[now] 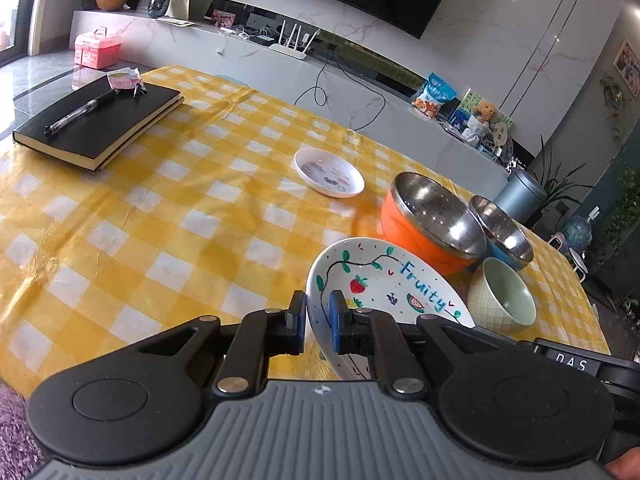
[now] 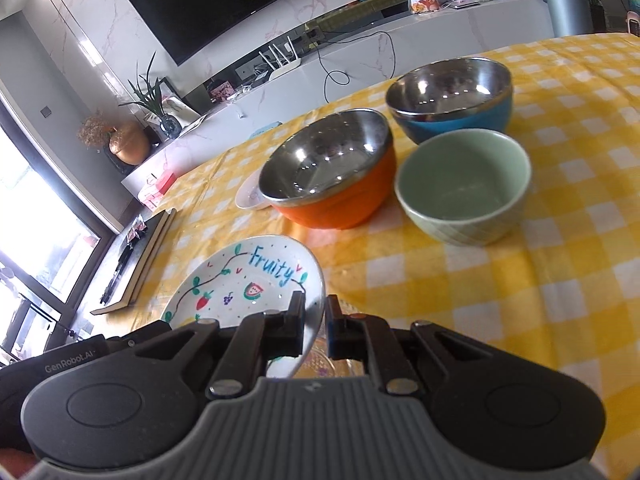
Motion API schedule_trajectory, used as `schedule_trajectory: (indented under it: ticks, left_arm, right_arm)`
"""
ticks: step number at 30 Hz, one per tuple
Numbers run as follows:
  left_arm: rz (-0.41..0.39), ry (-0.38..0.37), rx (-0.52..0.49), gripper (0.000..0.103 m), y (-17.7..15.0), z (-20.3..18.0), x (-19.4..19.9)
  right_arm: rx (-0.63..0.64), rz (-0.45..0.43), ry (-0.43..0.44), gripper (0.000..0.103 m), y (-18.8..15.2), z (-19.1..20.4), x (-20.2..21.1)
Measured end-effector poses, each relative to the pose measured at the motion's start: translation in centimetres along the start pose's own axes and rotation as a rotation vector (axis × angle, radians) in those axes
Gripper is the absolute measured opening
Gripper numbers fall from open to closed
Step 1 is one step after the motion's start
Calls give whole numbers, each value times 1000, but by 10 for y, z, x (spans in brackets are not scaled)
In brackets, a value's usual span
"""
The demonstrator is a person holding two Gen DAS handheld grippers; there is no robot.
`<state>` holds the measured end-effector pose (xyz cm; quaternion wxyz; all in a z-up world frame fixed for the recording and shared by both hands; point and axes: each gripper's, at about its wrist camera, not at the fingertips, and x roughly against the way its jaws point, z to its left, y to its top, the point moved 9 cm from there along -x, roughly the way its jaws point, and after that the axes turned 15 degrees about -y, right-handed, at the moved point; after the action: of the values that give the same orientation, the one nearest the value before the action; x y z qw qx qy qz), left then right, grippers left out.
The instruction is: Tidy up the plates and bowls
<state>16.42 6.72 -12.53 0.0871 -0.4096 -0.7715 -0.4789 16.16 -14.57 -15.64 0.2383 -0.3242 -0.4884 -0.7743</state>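
My left gripper [image 1: 318,312] is shut on the rim of the white "Fruity" plate [image 1: 384,284], which is tilted above the yellow checked tablecloth [image 1: 160,240]. My right gripper [image 2: 316,316] is shut on the opposite rim of the same plate [image 2: 248,284]. A clear glass dish [image 2: 320,360] shows under the plate at my right fingers. An orange steel-lined bowl [image 1: 428,220] [image 2: 332,176], a blue steel-lined bowl [image 1: 500,232] [image 2: 452,100] and a green ceramic bowl [image 1: 504,300] [image 2: 464,188] stand beyond. A small white saucer [image 1: 329,172] [image 2: 250,196] lies farther back.
A black notebook [image 1: 100,120] with a pen [image 1: 80,112] lies at the table's far left. A TV console [image 1: 360,92] with a router, cables and snack bags runs behind the table. A grey bin [image 1: 520,196] stands past the right edge.
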Motion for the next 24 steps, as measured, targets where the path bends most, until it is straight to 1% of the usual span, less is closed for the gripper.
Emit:
schedule_trajectory:
  ticks: [6, 11, 18, 24]
  left_arm:
    - [48, -33, 7, 13, -22, -14, -3]
    - [76, -28, -17, 13, -33, -21, -6]
    - [96, -9, -16, 13, -44, -20, -7]
    - [92, 10, -32, 13, -45, -18, -6]
  right_arm:
    - [-20, -1, -24, 8, -8, -26, 13]
    - [-30, 12, -44, 8, -18, -39, 18]
    - [-15, 22, -59, 8, -24, -43, 14]
    - [-7, 30, -64, 8, -27, -42, 9]
